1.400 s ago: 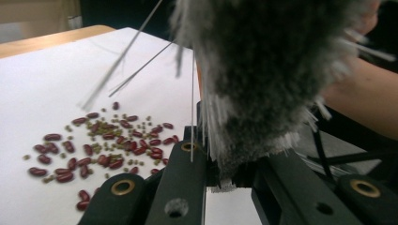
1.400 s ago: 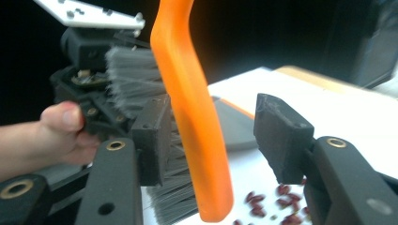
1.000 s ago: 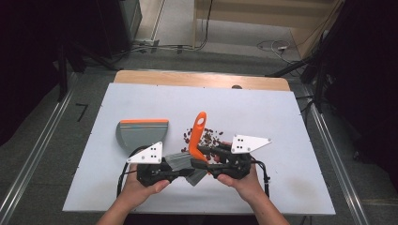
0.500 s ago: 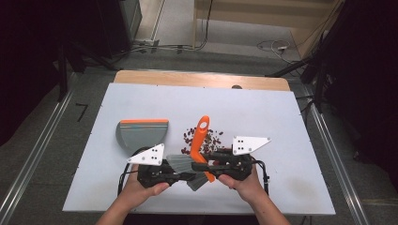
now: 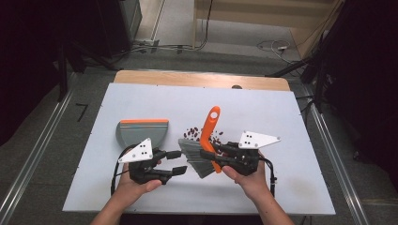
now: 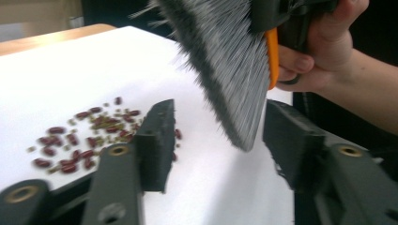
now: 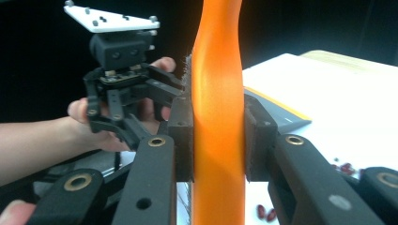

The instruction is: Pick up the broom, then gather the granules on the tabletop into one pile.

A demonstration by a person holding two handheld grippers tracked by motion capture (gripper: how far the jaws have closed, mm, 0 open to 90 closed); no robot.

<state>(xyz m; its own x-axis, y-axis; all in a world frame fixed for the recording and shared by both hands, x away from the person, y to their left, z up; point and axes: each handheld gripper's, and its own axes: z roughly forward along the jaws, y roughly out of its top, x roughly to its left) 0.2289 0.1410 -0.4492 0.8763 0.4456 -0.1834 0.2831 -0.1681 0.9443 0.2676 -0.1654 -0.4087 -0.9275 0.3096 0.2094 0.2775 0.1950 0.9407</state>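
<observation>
A: What is the right claw (image 7: 218, 140) doing?

B: It is squeezed tight on the orange handle of the brush (image 5: 210, 127). Its pads press the handle from both sides. The grey bristles (image 6: 230, 70) hang down just above the desk (image 5: 281, 112).

A: And the left claw (image 5: 180, 161)?

B: Its jaws have just been opening and stand about half wide. The bristle tip is between them, but the pads do not touch it. So it has let go, and the right claw holds the brush alone.

A: Where are the beans?

B: The red beans (image 5: 197, 133) lie in a small heap on the desk, just past the bristles and beside the handle. The grey dustpan (image 5: 141, 131) with its orange strip sits to the left of them, near the left claw.

A: What step is this?

B: I think the brush is now gripped for sweeping. Next the left claw needs to pull back from the bristles and take the dustpan. Then the brush can push the beans left toward it.

A: Is there room?

B: Yes. The desk is bare on the far side and on the right. The near edge is close to both hands, so sweep away from it, or beans may roll off.
</observation>
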